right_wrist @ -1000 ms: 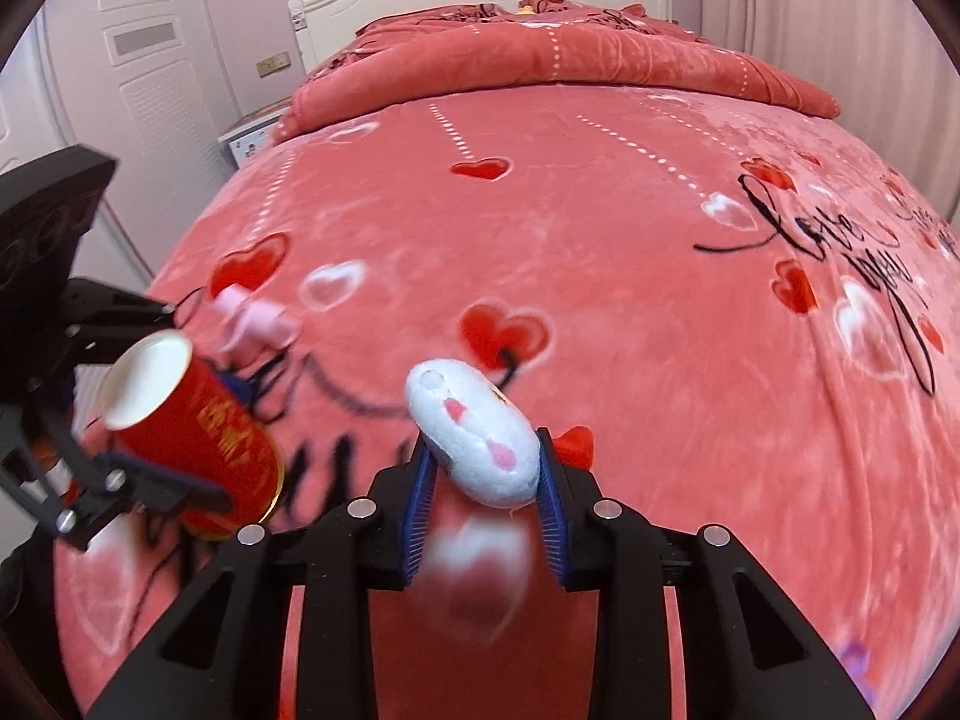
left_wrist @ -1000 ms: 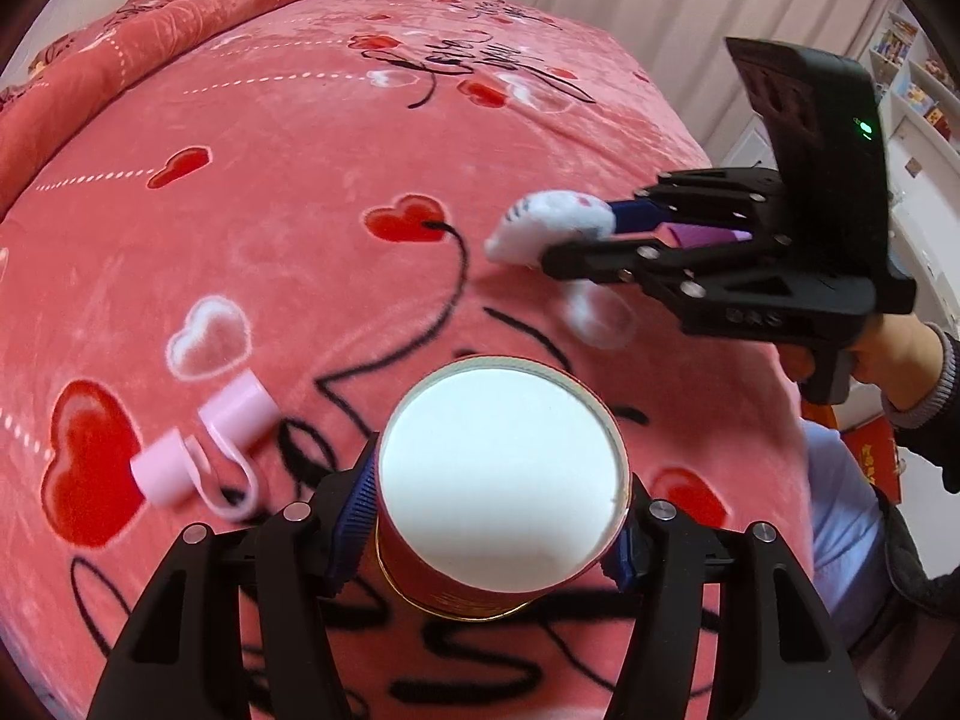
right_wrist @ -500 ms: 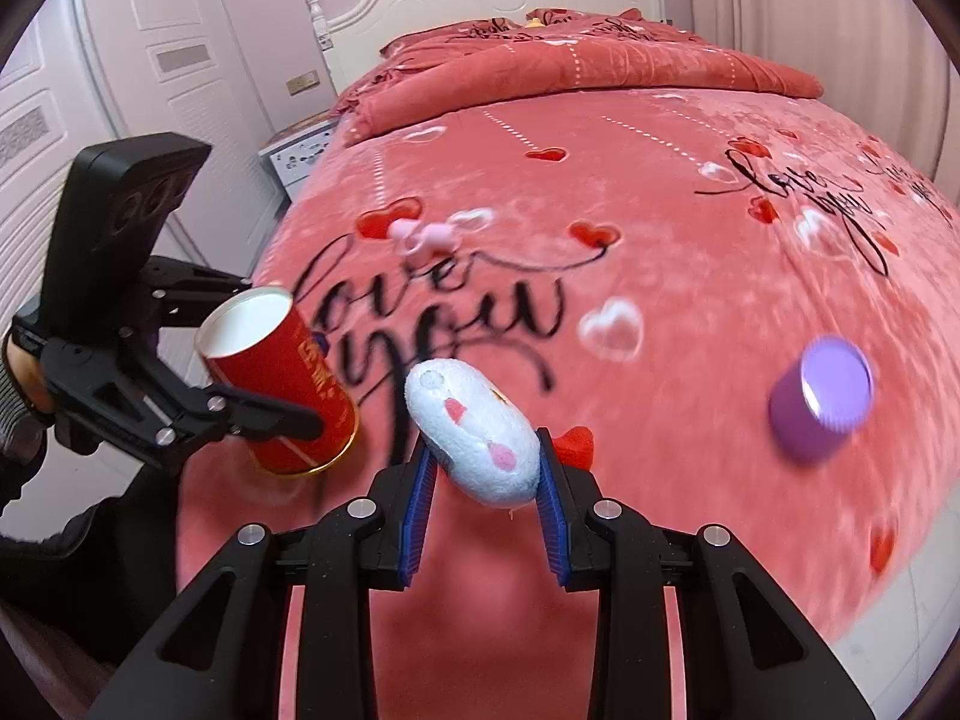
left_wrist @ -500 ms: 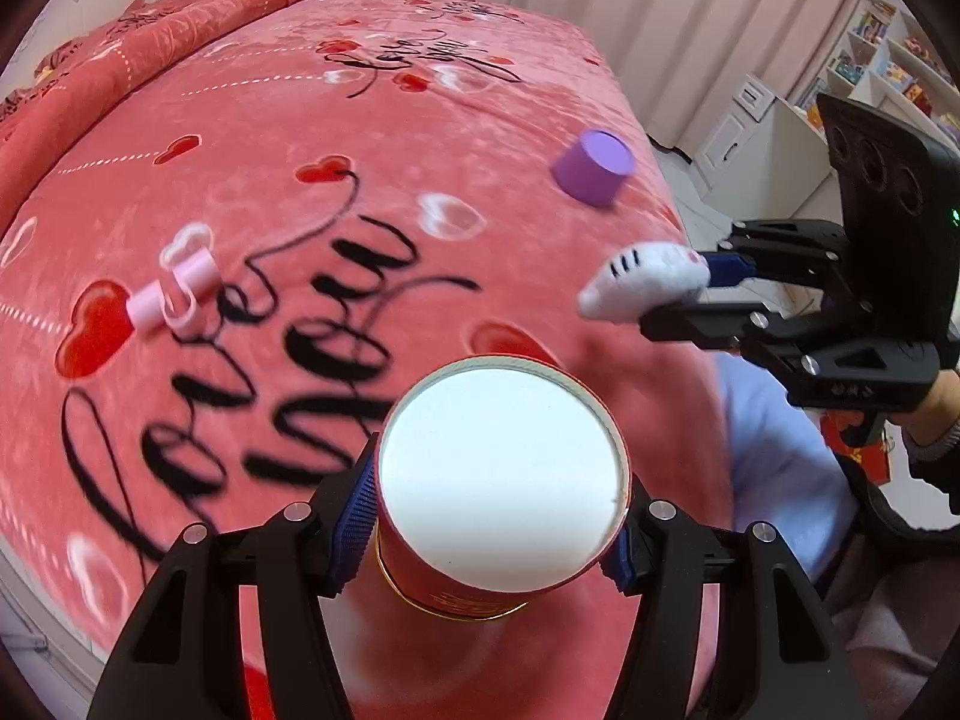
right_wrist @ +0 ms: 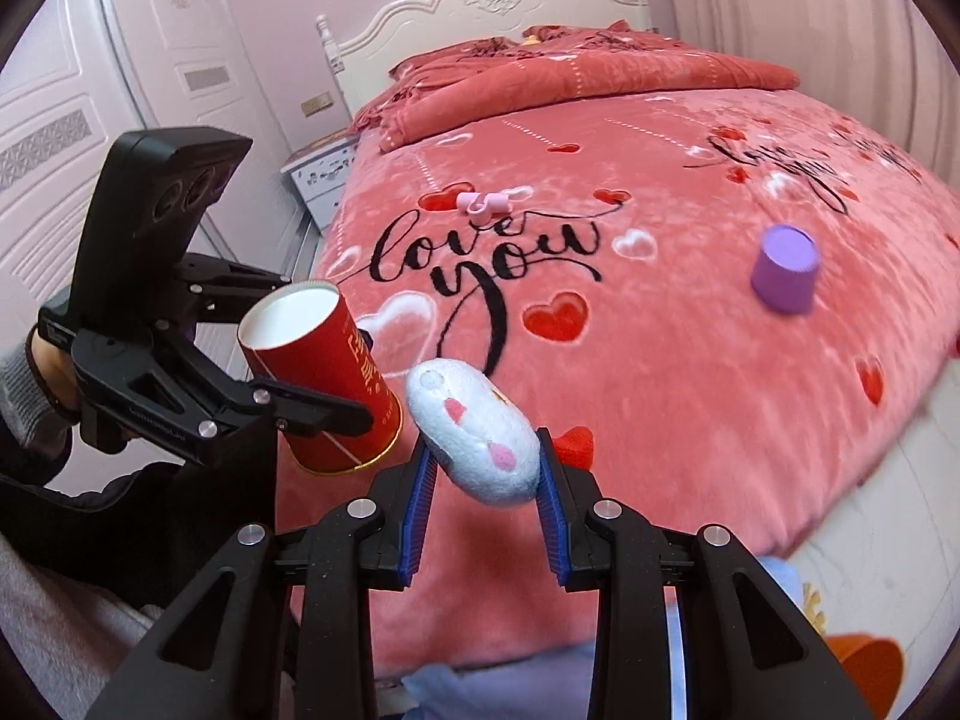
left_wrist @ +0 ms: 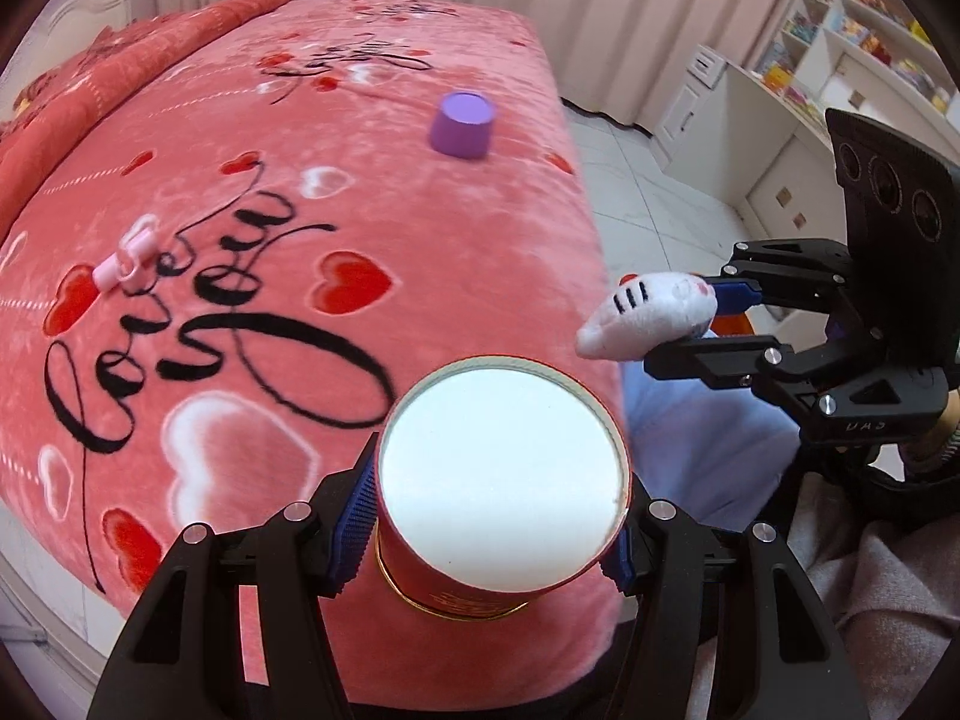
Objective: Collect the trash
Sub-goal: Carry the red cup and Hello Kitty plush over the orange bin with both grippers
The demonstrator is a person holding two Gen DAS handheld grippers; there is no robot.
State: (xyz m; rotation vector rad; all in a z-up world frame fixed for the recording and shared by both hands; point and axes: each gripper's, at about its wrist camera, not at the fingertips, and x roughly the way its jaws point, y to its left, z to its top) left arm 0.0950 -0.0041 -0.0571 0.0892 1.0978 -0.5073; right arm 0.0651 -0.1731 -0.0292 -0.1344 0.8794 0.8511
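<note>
My left gripper [left_wrist: 492,516] is shut on a red paper cup [left_wrist: 501,480] with a white inside, held off the foot of the bed; the cup also shows in the right wrist view [right_wrist: 324,372]. My right gripper [right_wrist: 483,480] is shut on a small white plush toy [right_wrist: 474,429] with pink marks, also seen in the left wrist view [left_wrist: 648,312]. A purple cup [left_wrist: 461,123] stands upside down on the pink bedspread [left_wrist: 240,360], and a pink clip-like item [left_wrist: 126,255] lies to the left. Both show in the right wrist view: the purple cup [right_wrist: 786,276] and the pink item [right_wrist: 480,202].
A white headboard [right_wrist: 498,6] and a folded red quilt [right_wrist: 570,78] are at the far end. A nightstand [right_wrist: 318,177] and white doors [right_wrist: 60,138] stand left of the bed. White shelves [left_wrist: 840,48] are at the right. An orange object [right_wrist: 864,663] sits on the floor.
Both grippers have pulled back from over the bed to beyond its foot edge, each still holding its item. The purple cup and pink item came into view and now look farther away.
</note>
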